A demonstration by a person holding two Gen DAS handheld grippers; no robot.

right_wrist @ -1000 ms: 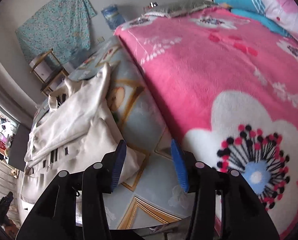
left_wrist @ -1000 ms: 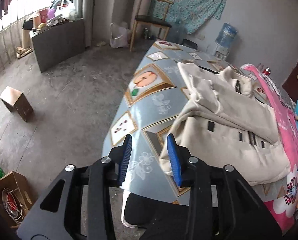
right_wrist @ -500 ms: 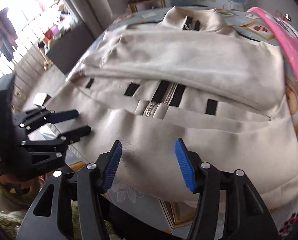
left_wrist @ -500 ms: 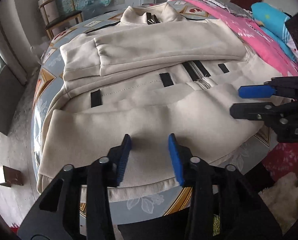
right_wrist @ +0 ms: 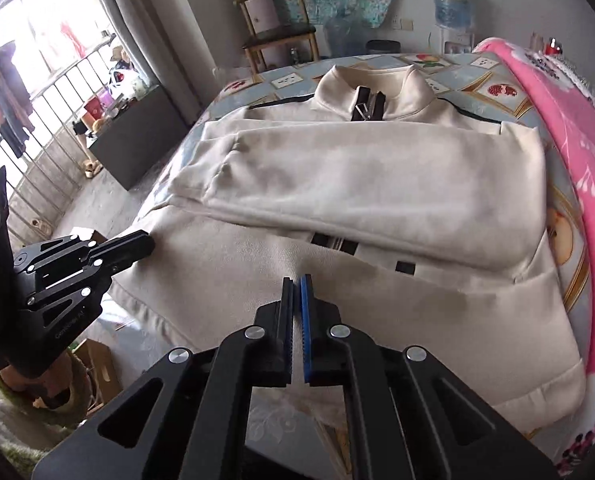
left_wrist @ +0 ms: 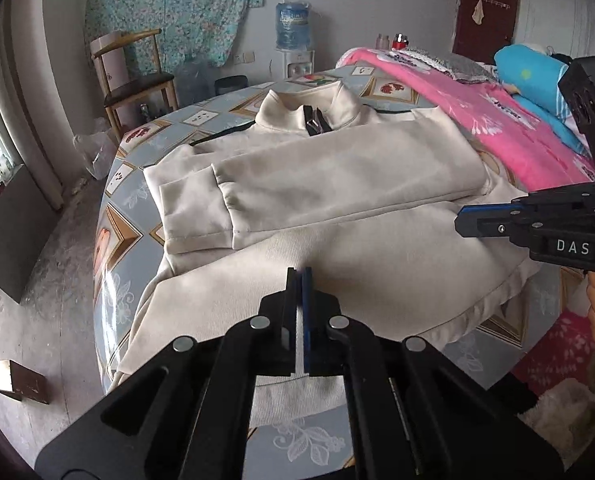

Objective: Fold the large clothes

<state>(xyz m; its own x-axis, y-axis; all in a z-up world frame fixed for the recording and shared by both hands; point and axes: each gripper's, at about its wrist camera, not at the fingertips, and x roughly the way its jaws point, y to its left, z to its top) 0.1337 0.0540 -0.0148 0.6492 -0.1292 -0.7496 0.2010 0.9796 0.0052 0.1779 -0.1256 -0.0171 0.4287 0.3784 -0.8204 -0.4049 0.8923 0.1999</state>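
A cream zip-up jacket (left_wrist: 337,184) lies front up on the blue-grey patterned cover (left_wrist: 133,196), collar at the far end and both sleeves folded across its chest. In the left wrist view my left gripper (left_wrist: 296,276) sits over the near hem; its jaws are closing and pinch a ridge of the cream fabric. In the right wrist view my right gripper (right_wrist: 296,284) is likewise closing on the hem of the jacket (right_wrist: 377,184), with cloth showing between the pads. Each gripper appears in the other's view: the right gripper (left_wrist: 463,220), the left gripper (right_wrist: 147,242).
A pink flowered blanket (left_wrist: 517,128) borders the jacket on the right, with a blue pillow (left_wrist: 533,76) behind it. Beyond the far edge stand a wooden chair (left_wrist: 137,80) and a water dispenser (left_wrist: 292,26). A dark cabinet (right_wrist: 137,140) and small box (left_wrist: 17,380) stand on the floor at left.
Both grippers swung in from the sides to face the jacket's near hem, came down onto it and went from open to shut on the fabric.
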